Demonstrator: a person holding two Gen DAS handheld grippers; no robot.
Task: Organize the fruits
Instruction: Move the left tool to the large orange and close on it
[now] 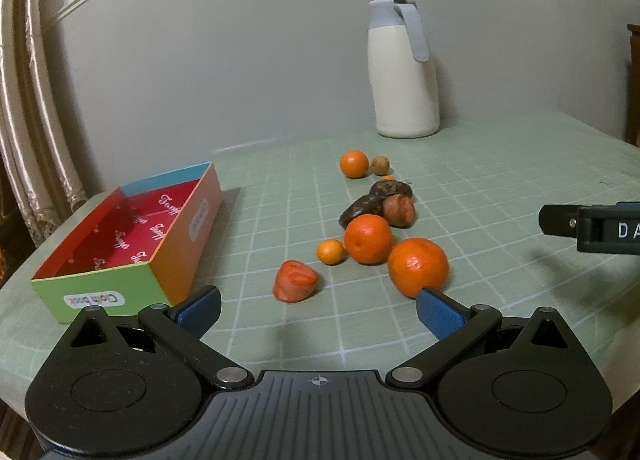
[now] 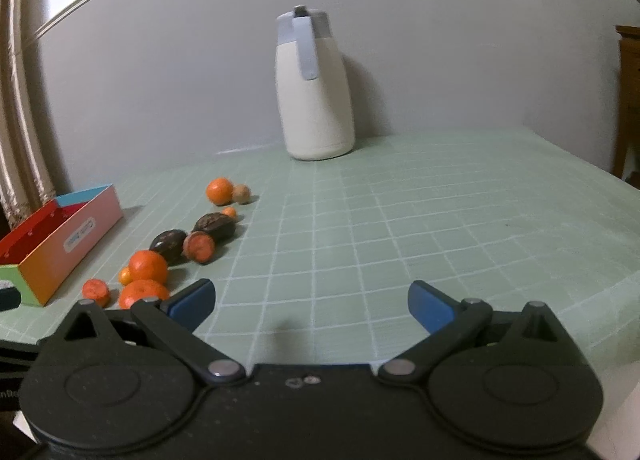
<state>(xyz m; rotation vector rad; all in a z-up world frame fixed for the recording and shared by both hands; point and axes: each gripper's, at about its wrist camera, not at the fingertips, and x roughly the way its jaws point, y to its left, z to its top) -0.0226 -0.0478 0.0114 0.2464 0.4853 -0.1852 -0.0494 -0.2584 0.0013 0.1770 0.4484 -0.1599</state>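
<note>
The left gripper (image 1: pixel 318 310) is spread wide and held low, probably to grab fruit. The right gripper (image 2: pixel 310 302) is spread too, with nothing in it. Just ahead, the fruits (image 1: pixel 368 238) are scattered on the green checked cloth (image 1: pixel 500 188), beside the empty box (image 1: pixel 132 236). Farther back, a white jug (image 1: pixel 402 72) is set by the grey wall (image 1: pixel 224 60).

Home dining room, checked green tablecloth (image 1: pixel 460 164), thermos jug (image 1: pixel 402 72), lace curtain (image 1: pixel 24 140), wooden furniture (image 2: pixel 628 100)
</note>
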